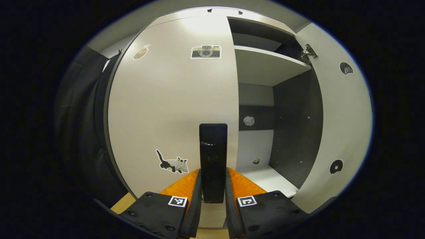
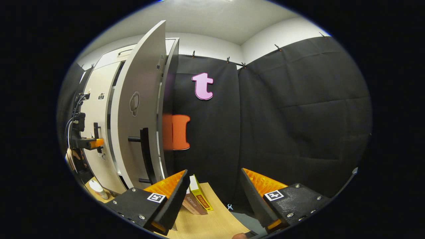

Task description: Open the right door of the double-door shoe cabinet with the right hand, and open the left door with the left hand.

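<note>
Here the left gripper has its jaws clenched on the black upright bar handle of the pale grey left cabinet door, one finger pressing each side of the bar. That door carries a camera sticker near its top and a cat sticker low down, just left of the handle. To the right the cabinet stands open: a pale shelf sits high in the dark-walled interior, and the pale grey right cabinet door is swung wide, its metal hinge showing at the top. In the right gripper view, the right gripper is released, its jaws spread apart with nothing between them, near the black cloth wall. The right door appears to its left, edge-on, with its own black bar handle apart from the fingers. Farther left, the other gripper grips the left door's handle. Below lie flat boxes on the light wooden desk, touching the near finger's edge in the picture.
</note>
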`<state>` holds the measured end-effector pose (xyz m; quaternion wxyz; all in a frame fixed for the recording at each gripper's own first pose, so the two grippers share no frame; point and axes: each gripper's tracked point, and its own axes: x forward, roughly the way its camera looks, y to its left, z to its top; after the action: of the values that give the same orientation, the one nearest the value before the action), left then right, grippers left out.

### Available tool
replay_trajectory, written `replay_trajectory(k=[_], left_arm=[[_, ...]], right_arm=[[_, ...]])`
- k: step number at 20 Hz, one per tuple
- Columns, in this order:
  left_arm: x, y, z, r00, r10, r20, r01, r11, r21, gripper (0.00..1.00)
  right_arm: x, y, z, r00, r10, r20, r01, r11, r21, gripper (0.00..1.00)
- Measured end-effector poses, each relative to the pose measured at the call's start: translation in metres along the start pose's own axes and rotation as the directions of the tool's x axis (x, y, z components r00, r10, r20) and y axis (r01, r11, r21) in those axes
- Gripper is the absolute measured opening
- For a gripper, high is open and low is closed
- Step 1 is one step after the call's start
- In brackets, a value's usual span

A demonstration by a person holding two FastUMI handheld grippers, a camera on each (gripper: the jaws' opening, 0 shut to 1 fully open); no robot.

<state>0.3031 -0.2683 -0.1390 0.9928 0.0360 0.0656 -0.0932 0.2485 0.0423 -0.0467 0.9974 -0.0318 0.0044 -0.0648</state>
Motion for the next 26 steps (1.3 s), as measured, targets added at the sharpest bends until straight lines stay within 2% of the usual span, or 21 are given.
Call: replay_trajectory(k=[5,7,8,10,17,26], left_arm=[[0.000,0.001,-0.002,1.000,0.002,-0.001,-0.002,1.000,-0.019,0.32],[-0.001,0.001,-0.002,1.000,-0.006,0.001,0.006,1.000,-0.015,0.23],[-0.004,0.001,-0.003,1.000,-0.012,0.000,0.012,1.000,-0.016,0.13],[-0.012,0.002,-0.004,0.999,-0.032,-0.004,0.032,0.999,-0.018,0.10],[-0.046,0.011,-0.006,0.996,-0.085,-0.004,0.085,0.996,-0.020,0.11],[-0.081,0.028,-0.003,0.996,-0.093,-0.003,0.093,0.995,-0.032,0.10]], right_arm=[[-0.004,0.000,0.002,1.000,-0.007,0.001,0.007,1.000,0.016,0.93],[-0.005,0.001,0.003,1.000,-0.007,0.004,0.007,1.000,0.024,0.93],[-0.006,0.002,0.004,1.000,-0.007,0.007,0.007,1.000,0.026,0.93],[-0.005,0.002,0.005,1.000,-0.008,0.010,0.007,1.000,0.028,0.93],[-0.011,0.013,0.008,1.000,-0.006,0.020,0.004,0.998,0.059,0.93],[-0.019,0.028,0.014,0.999,0.013,0.036,-0.015,0.998,0.067,0.93]])
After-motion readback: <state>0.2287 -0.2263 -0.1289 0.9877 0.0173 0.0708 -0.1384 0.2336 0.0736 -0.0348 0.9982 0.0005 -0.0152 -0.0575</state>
